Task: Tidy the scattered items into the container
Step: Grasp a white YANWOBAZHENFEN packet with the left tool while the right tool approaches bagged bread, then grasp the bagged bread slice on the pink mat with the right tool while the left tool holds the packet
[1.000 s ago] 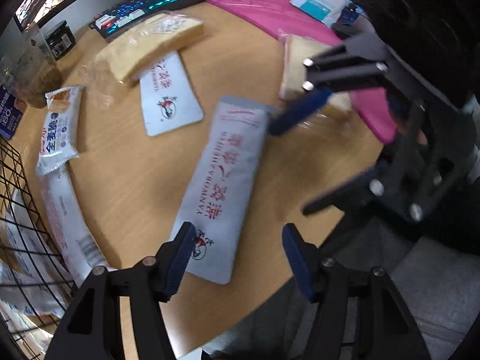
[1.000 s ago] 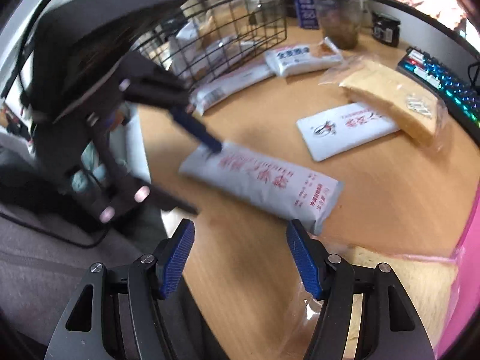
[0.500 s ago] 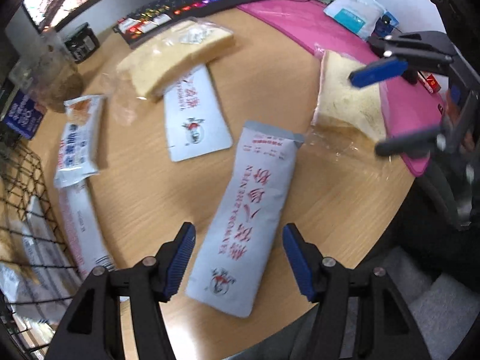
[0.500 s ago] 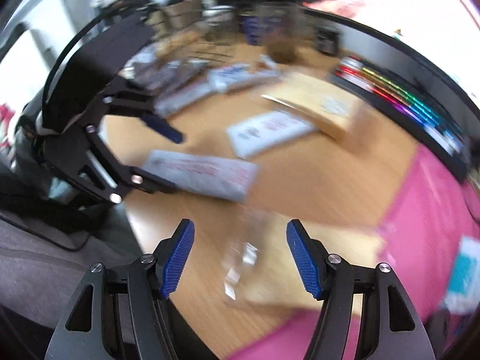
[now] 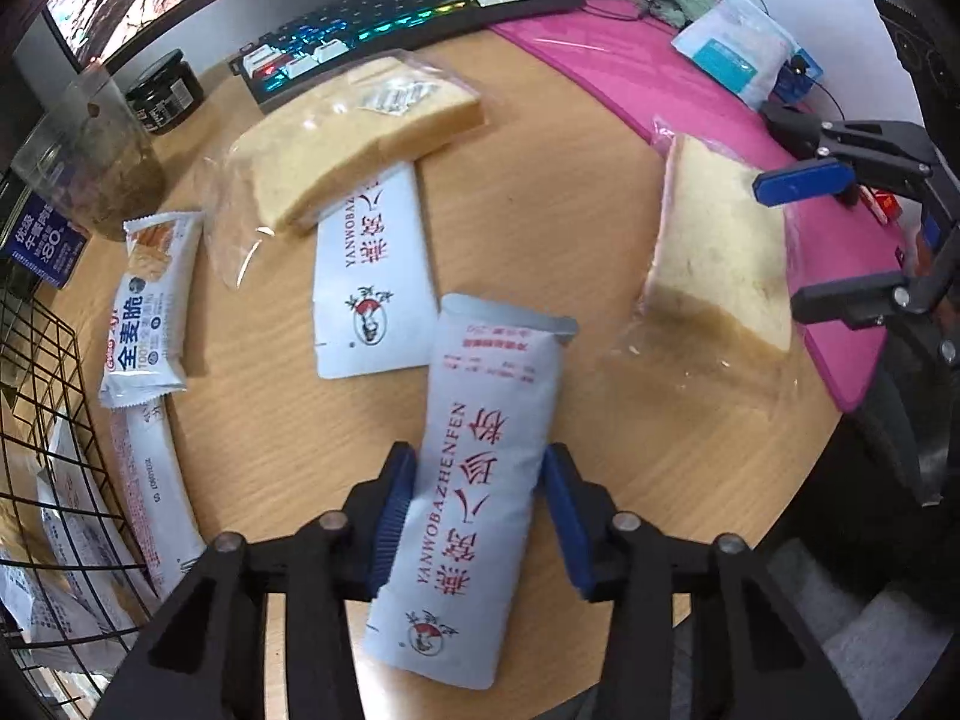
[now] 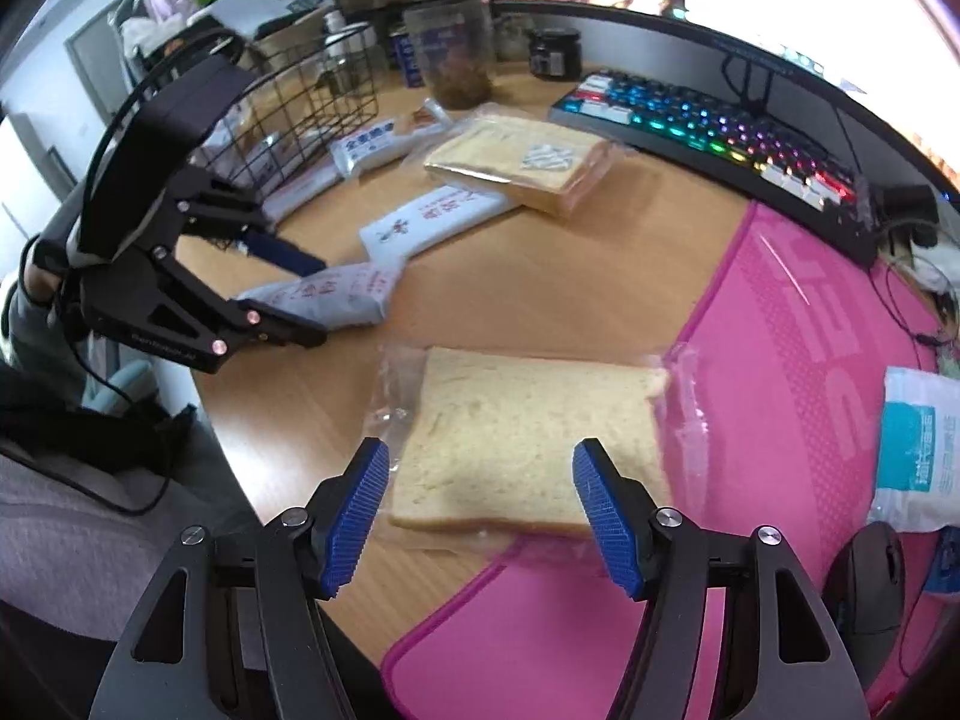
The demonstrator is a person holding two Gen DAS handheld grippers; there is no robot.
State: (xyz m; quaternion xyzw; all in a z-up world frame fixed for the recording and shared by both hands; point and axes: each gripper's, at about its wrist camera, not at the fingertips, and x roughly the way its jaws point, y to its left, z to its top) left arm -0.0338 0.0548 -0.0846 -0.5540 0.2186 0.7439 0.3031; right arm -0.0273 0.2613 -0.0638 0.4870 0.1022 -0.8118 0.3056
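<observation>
The left hand-held gripper (image 5: 477,516) is closing its ribbed blue pads onto a long matte-white packet (image 5: 480,468). The right hand-held gripper (image 6: 480,516) hovers open above a square bread slice (image 6: 528,438) in crinkly clear wrap.

clear: desk centre (image 5: 558,252) | blocked: wire basket (image 5: 36,420) rim (left)

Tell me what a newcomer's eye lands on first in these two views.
First, the grey packet with red lettering at the near edge of the wooden desk, with the left hand-held gripper closing its jaws on its sides. Next, the bagged bread slice lying half on the pink mat, below the open right hand-held gripper. At the back, the rainbow-lit keyboard glows under the monitor.
</observation>
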